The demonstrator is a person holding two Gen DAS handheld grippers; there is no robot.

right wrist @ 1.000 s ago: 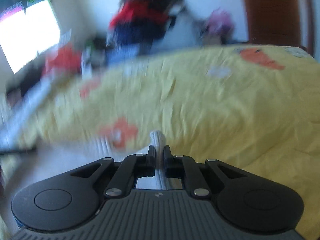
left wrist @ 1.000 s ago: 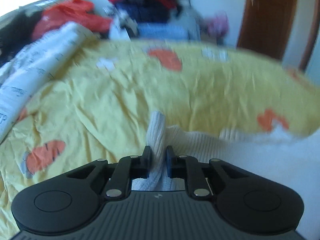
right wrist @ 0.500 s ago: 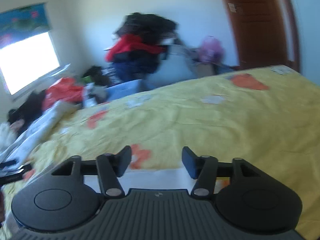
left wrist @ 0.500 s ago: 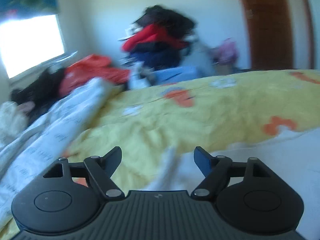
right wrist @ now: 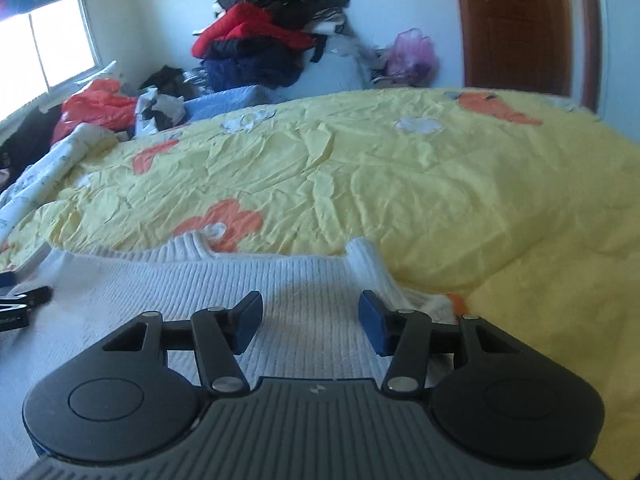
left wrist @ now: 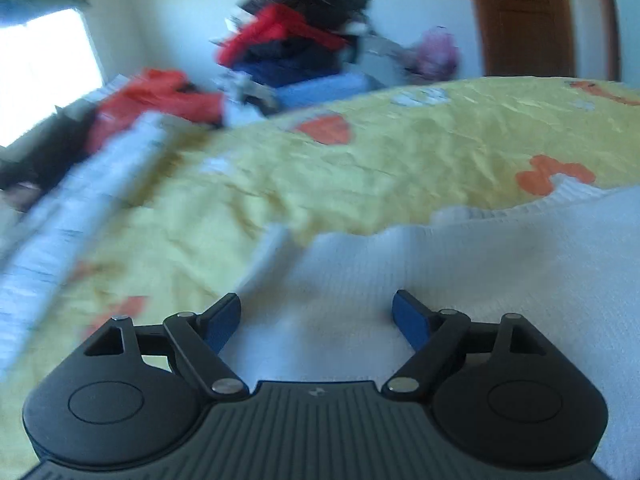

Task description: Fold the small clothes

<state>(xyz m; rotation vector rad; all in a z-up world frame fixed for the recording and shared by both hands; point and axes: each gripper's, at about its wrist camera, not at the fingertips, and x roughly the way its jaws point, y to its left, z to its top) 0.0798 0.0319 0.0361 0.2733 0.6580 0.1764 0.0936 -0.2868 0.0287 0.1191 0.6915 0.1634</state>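
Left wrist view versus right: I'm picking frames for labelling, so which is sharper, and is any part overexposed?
Left wrist view: motion blur smears the clothes pile and the quilt; only the left gripper stays crisp. Right wrist view: sharp, the white knit garment shows its ribs. The window is blown out in both; fisheye bending curves the door.

There is 1 white knit garment (right wrist: 248,280) lying on 1 yellow bedspread (right wrist: 400,184), with 2 grippers over it: the left gripper (left wrist: 316,316) and the right gripper (right wrist: 310,316). Behind the bed stand 1 heap of clothes (right wrist: 268,36), 1 pink bag (right wrist: 414,56), 1 wooden door (right wrist: 520,24) and 1 window (right wrist: 40,52).
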